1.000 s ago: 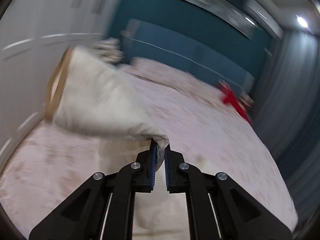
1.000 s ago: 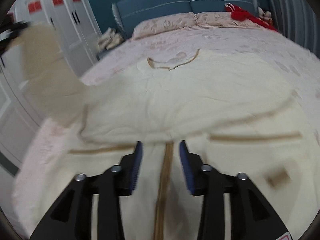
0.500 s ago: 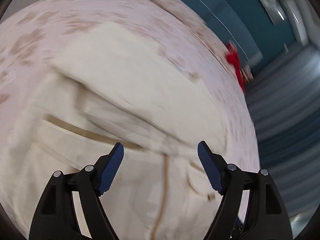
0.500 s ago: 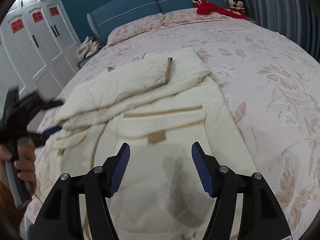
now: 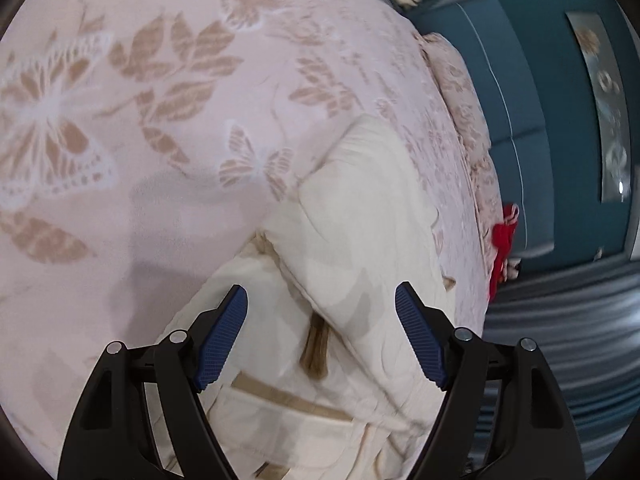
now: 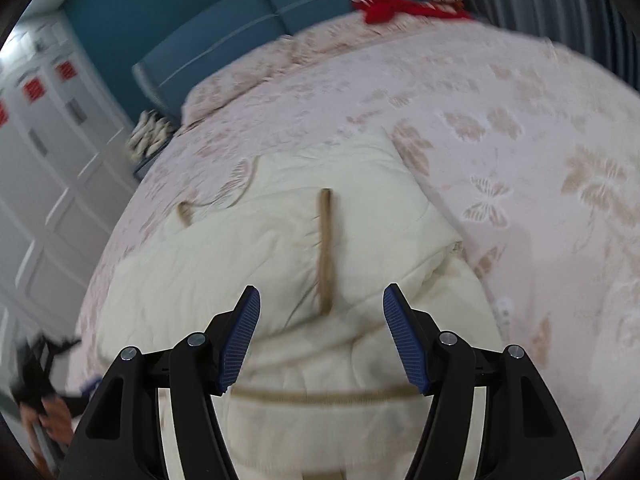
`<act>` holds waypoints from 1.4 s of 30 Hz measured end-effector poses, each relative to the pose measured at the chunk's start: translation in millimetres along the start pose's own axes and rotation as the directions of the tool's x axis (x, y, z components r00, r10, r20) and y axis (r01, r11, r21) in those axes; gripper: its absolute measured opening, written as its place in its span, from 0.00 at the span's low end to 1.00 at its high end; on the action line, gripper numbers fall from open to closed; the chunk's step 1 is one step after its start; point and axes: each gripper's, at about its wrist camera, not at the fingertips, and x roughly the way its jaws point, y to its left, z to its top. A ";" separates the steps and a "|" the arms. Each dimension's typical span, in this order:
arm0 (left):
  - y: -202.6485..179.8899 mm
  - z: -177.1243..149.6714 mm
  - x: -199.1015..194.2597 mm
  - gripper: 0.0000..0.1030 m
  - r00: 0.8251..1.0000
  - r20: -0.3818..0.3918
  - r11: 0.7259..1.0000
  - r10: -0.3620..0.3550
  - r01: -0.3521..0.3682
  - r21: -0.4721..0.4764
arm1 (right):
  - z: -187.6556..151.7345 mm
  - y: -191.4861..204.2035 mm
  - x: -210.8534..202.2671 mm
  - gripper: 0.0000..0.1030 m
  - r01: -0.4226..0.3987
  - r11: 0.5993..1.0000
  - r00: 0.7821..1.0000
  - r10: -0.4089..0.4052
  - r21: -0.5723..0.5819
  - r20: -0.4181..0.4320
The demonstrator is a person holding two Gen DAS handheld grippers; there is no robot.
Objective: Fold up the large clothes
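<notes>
A cream padded jacket (image 6: 304, 248) with tan trim lies on the bed, one sleeve folded across its body. It also shows in the left wrist view (image 5: 360, 240). My left gripper (image 5: 321, 330) is open and empty, hovering just above the folded sleeve. My right gripper (image 6: 321, 332) is open and empty above the jacket's lower body, with a tan sleeve cuff (image 6: 325, 248) ahead of it. The left gripper and hand appear blurred at the lower left of the right wrist view (image 6: 40, 376).
The pink bedspread (image 6: 520, 128) with butterfly and leaf print surrounds the jacket. A blue headboard (image 6: 248, 28), pillows (image 6: 248, 76) and a red item (image 6: 396, 8) are at the bed's far end. White wardrobe doors (image 6: 48, 152) stand at left.
The left gripper let go of the sleeve, which now lies folded over the jacket, and opened wide. The right gripper opened wider and moved up over the jacket.
</notes>
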 end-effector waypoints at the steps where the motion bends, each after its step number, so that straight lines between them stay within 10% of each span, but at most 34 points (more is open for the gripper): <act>1: 2.2 2.0 2.6 0.70 1.000 0.000 1.000 -0.011 0.011 -0.025 | 3.6 -4.2 8.3 0.61 -0.013 0.999 1.000 0.014 0.039 -0.013; 5: 3.6 10.2 3.2 0.59 1.000 0.009 0.998 -0.024 0.025 -0.054 | 8.8 -1.5 30.0 0.55 -0.043 0.997 0.997 0.047 0.067 -0.057; 9: -3.4 20.4 6.7 0.48 1.000 0.005 0.998 -0.016 0.016 -0.058 | 11.3 26.2 43.5 0.03 -0.015 0.998 0.995 0.008 -0.067 -0.100; 11: -8.5 25.4 11.6 0.19 1.000 -0.010 0.999 0.016 -0.016 -0.035 | 17.4 37.9 33.1 0.03 -0.026 0.993 0.998 0.019 -0.117 -0.065; 14: -10.8 26.9 4.5 0.07 0.999 0.002 0.999 0.032 -0.032 -0.007 | 33.2 43.5 -14.2 0.02 -0.089 0.988 0.994 0.097 -0.124 0.058; 26: -21.0 -22.8 8.4 0.05 0.965 0.146 0.924 0.217 -0.251 0.287 | -21.0 -7.7 19.3 0.01 0.094 0.979 0.992 -0.107 -0.182 -0.063; 38: -14.6 -48.4 35.4 0.07 0.914 0.268 0.803 0.303 -0.397 0.445 | -30.6 -23.8 37.4 0.03 0.073 0.983 0.991 -0.090 -0.168 -0.099; 42: -15.7 -45.7 20.1 0.13 0.918 0.280 0.820 0.279 -0.380 0.427 | -21.0 -16.6 0.9 0.11 0.040 0.990 0.999 -0.044 -0.136 -0.029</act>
